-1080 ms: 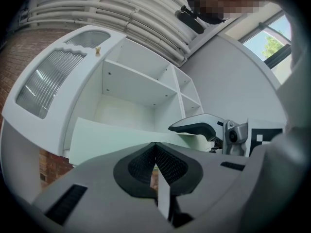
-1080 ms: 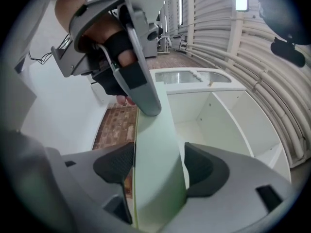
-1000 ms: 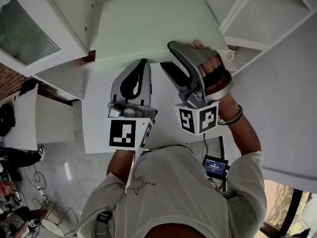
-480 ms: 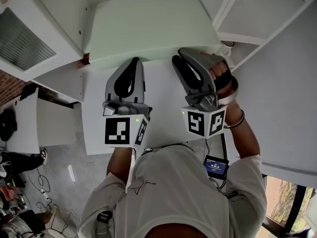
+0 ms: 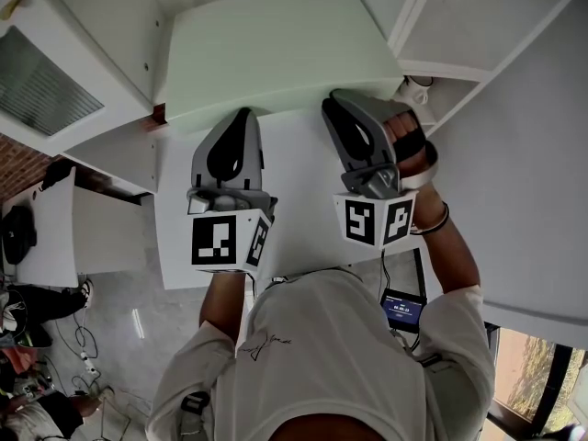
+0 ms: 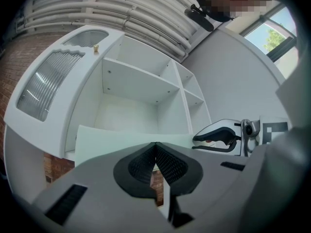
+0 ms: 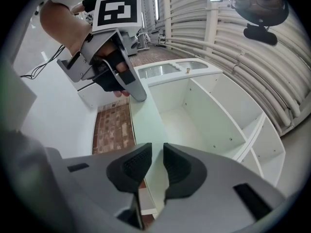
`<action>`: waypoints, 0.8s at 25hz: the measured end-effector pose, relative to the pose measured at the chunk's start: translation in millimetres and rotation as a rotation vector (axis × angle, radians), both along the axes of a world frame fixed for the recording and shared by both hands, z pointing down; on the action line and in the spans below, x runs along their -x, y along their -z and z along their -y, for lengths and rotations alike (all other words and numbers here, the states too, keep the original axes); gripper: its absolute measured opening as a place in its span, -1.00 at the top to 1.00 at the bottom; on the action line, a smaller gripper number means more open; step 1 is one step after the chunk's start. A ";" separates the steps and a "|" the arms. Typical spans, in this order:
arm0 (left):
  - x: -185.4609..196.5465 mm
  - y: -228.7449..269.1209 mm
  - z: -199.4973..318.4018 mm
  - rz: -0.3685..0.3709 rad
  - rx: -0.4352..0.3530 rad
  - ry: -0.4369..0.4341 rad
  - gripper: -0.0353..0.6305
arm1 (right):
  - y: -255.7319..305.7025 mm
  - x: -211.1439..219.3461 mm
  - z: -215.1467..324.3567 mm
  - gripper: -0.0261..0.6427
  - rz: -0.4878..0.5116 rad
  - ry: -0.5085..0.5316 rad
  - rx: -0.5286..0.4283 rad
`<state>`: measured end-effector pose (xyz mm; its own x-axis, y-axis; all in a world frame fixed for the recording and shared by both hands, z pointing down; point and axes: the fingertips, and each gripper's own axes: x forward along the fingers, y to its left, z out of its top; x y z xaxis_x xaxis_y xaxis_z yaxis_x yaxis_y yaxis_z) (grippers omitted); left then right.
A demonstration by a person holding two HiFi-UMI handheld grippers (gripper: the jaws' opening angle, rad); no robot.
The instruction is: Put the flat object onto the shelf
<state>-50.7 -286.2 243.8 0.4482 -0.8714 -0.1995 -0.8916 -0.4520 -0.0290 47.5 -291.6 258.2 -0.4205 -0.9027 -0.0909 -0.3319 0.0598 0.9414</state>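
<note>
A pale green flat board (image 5: 276, 53) is held level in front of a white shelf unit (image 5: 478, 26). My left gripper (image 5: 242, 113) is shut on the board's near edge; in the left gripper view its pads (image 6: 155, 147) meet on the thin board (image 6: 121, 140). My right gripper (image 5: 335, 99) sits at the same edge, further right. Its jaws have just been closing and stand narrowly apart (image 7: 157, 152), with the board (image 7: 146, 125) running between them and a slit still showing. The left gripper (image 7: 138, 96) shows gripping the board's far end in the right gripper view.
The shelf unit has open white compartments (image 6: 141, 81) straight beyond the board, with dividers (image 7: 228, 125) between them. A ribbed panel (image 5: 46, 81) lies on the unit's top at left. A brick wall (image 6: 53, 164) shows below. Cables and gear lie on the floor (image 5: 37, 375).
The right gripper's jaws have narrowed from wide open to a thin slit around the board's edge, and it has shifted slightly right. The left gripper has kept its hold and place.
</note>
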 end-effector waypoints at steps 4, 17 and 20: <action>2.5 -0.7 5.9 0.008 -0.002 0.020 0.86 | -0.7 2.1 5.2 0.67 0.001 -0.001 -0.001; 11.9 -2.2 20.1 0.025 -0.002 0.072 0.86 | -0.7 5.0 20.0 0.67 0.051 -0.015 0.019; 13.6 -3.1 23.0 0.028 -0.001 0.078 0.86 | 0.0 6.2 23.9 0.67 0.063 -0.024 0.025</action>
<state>-64.3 -309.2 246.9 0.3845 -0.9037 -0.1884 -0.9229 -0.3812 -0.0549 41.4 -315.4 258.1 -0.3931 -0.9147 -0.0938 -0.3923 0.0746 0.9168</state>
